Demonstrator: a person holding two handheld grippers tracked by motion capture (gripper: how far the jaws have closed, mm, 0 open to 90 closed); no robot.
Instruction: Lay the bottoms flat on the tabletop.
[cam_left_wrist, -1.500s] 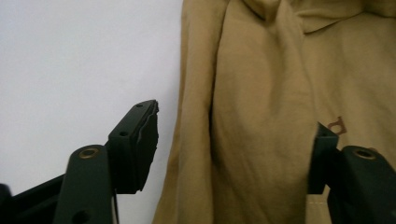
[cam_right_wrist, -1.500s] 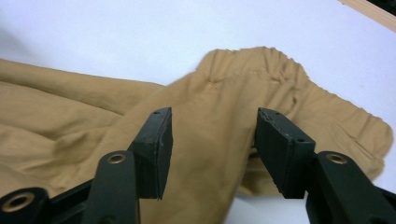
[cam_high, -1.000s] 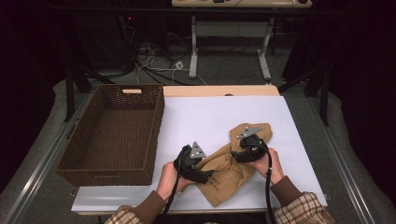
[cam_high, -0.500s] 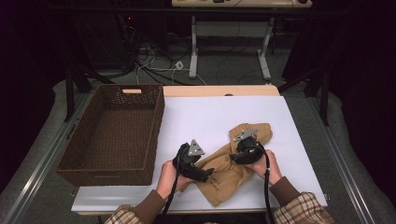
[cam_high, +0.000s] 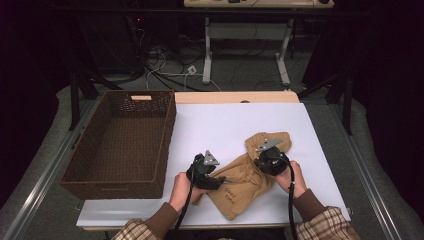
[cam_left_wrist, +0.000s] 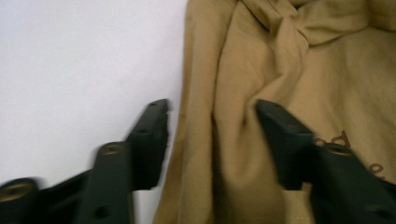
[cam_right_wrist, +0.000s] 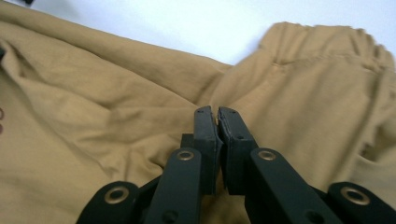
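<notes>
A tan garment (cam_high: 245, 182) with dark red lettering lies crumpled on the white table top (cam_high: 235, 120) near the front edge. My left gripper (cam_high: 216, 183) sits at its left edge. In the left gripper view the cloth (cam_left_wrist: 280, 56) runs between the jaws of that gripper (cam_left_wrist: 212, 112), which have just been closing and still stand apart around a fold. My right gripper (cam_high: 266, 162) rests on the garment's upper right part. In the right gripper view that gripper (cam_right_wrist: 216, 112) is shut, pinching a sliver of the tan cloth (cam_right_wrist: 93, 116).
A dark brown wicker basket (cam_high: 167, 135) stands on the table's left side, close to my left hand. Bare white table lies behind the garment. Beyond the far edge are desk legs (cam_high: 206, 50) and cables on the floor.
Both hands stay almost where they were. The right gripper has settled slightly lower onto the garment. The garment keeps its shape.
</notes>
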